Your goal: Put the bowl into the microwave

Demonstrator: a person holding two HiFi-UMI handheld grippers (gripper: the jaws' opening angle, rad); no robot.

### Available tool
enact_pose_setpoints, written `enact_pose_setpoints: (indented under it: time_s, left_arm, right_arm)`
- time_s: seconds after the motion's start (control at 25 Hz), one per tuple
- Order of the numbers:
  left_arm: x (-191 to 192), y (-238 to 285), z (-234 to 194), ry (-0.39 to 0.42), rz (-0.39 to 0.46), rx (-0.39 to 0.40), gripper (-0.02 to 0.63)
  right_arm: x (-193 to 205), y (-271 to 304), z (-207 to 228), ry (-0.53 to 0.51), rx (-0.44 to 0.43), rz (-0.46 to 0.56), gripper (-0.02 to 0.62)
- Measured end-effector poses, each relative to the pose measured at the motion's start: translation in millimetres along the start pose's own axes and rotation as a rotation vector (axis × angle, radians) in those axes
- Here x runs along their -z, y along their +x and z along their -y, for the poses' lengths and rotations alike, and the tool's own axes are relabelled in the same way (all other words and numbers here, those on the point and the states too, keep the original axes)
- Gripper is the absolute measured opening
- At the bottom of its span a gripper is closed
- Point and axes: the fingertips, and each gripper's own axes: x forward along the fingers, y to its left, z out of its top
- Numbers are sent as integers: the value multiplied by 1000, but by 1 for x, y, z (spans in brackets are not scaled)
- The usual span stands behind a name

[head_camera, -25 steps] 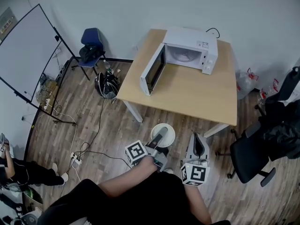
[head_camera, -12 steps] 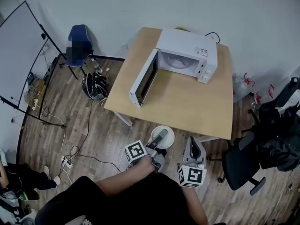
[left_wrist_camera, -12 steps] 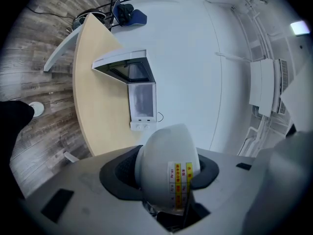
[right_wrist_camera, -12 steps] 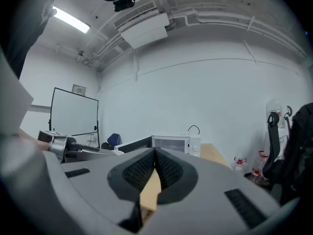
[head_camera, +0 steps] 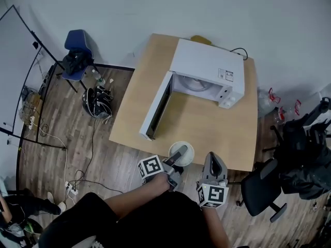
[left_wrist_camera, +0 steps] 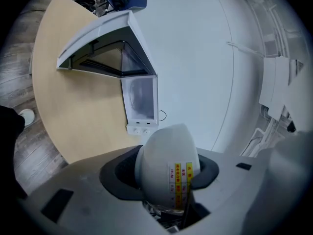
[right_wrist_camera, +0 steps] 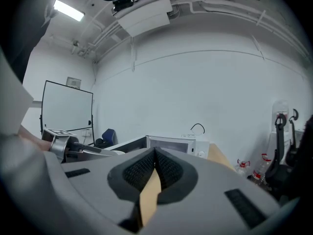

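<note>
A wooden table (head_camera: 201, 123) carries a white microwave (head_camera: 207, 66) at its far side, its door (head_camera: 155, 107) swung open to the left. Over the table's near edge, the left gripper (head_camera: 177, 155) clamps the rim of a white bowl (head_camera: 189, 154). Just right of it, the right gripper (head_camera: 214, 160) is closed on nothing

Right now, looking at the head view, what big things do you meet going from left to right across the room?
Whiteboard → blue chair → dark bag on the floor → open microwave → black office chair.
</note>
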Motion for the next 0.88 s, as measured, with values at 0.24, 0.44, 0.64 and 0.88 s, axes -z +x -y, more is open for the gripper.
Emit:
enact_pose_setpoints:
  time_s: [0.24, 0.44, 0.64, 0.88]
  left_arm:
    - [-42, 41, -3, -13, -47, -5, 206]
    - [-68, 70, 3, 19, -75, 1, 206]
    - [-95, 97, -7, 43, -40, -32, 206]
    - [-111, 135, -18, 80, -29, -74, 206]
  right_arm:
    - [-13, 44, 16, 40, 71, 13, 60]
    - [-13, 65, 9, 62, 90, 17, 60]
    - [-15, 82, 17, 75, 101, 21, 60]
    - [-14, 100, 24, 83, 92, -2, 60]
